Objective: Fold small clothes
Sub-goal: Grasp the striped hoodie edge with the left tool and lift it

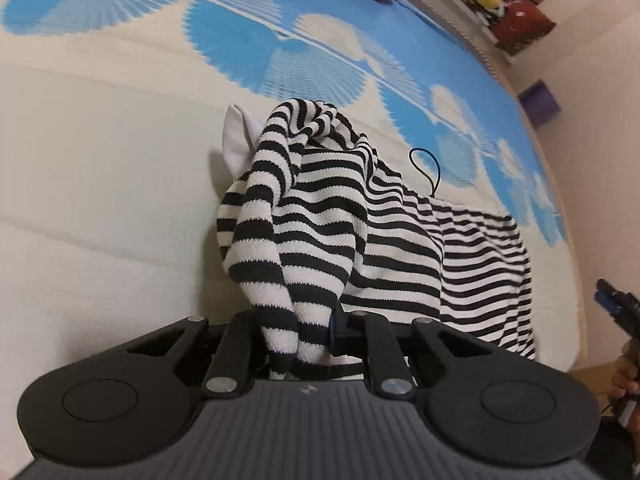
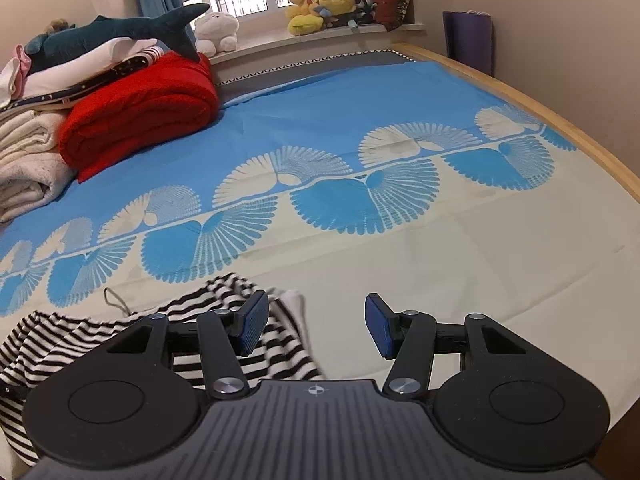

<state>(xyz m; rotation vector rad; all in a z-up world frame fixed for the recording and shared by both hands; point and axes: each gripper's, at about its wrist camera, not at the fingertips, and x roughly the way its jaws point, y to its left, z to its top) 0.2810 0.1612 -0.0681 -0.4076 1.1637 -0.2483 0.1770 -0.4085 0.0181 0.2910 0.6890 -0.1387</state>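
Note:
A black-and-white striped garment lies bunched on the bed sheet. My left gripper is shut on a fold of it, and the cloth hangs up and over from the pinch. A white lining shows at its far edge, and a thin black loop sticks out beside it. In the right wrist view the same striped garment spreads at lower left. My right gripper stands open over the sheet with nothing between its blue pads. Its left finger hovers over the garment's edge.
A rolled red blanket and a stack of folded linens with a plush shark fill the far left of the bed. Plush toys sit on the windowsill. The wooden bed rim runs along the right, and a purple bag stands beyond it.

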